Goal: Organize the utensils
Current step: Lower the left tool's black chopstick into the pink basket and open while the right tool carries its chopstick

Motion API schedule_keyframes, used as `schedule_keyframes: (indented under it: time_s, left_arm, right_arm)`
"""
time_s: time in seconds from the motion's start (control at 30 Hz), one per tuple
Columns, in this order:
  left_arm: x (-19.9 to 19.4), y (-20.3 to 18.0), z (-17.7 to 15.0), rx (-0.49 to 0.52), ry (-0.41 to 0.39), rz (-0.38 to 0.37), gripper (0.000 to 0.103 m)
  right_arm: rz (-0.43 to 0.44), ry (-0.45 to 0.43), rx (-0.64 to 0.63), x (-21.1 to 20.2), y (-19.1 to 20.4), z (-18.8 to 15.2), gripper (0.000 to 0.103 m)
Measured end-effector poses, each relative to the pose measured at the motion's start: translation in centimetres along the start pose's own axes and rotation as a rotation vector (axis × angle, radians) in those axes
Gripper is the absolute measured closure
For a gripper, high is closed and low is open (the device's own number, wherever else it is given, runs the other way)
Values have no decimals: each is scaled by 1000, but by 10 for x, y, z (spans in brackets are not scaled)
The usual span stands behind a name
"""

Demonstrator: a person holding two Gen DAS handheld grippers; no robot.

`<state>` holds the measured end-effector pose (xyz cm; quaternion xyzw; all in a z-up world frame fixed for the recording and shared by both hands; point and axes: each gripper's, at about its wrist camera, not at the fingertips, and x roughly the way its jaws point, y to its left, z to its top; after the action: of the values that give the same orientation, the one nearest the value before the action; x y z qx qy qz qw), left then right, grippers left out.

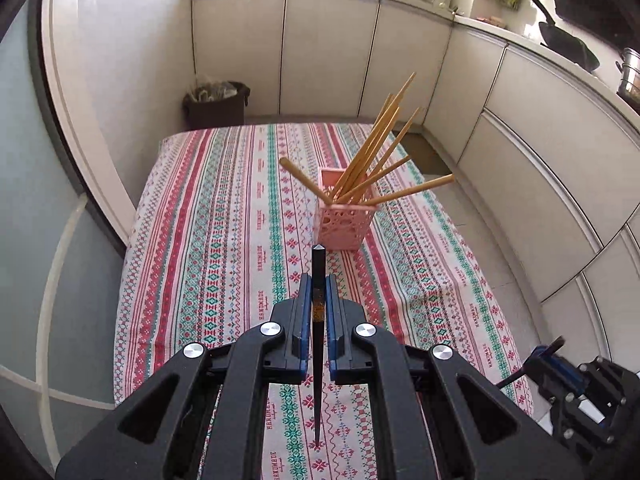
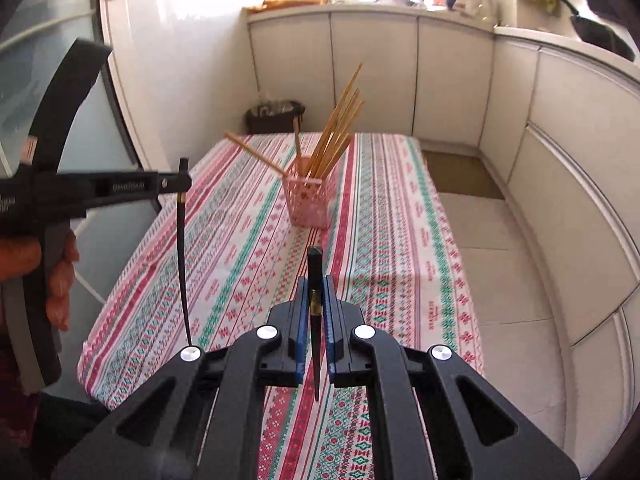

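A pink lattice holder stands on the patterned tablecloth and holds several wooden chopsticks that fan out. My left gripper is shut on a black chopstick, held upright above the table, short of the holder. My right gripper is shut on a second black chopstick, also upright. In the right wrist view the holder is ahead, and the left gripper with its chopstick hangs at the left. The right gripper shows at the lower right of the left wrist view.
White cabinets run along the back and right. A dark bin stands on the floor beyond the table's far edge. A black pan and pots sit on the right counter. A glass door is at the left.
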<state>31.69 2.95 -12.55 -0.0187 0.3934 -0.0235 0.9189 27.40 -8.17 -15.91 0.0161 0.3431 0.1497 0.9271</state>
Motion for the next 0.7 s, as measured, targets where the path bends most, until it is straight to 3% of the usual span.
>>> schedule_keyframes:
  time_s: [0.3,0.53,0.7]
  left_arm:
    - [-47,-17,19,-1,-174,41,97]
    - [-64,-28,44,8,-280,49,97]
    - [-62,-28,85,-5,-367,15,97]
  right_arm:
    - [-24,-228,122,-64,-25,41,96]
    - [-24,-312,148,-84,-36,66,96]
    - [-23,-369,189,-90,-49,82,96]
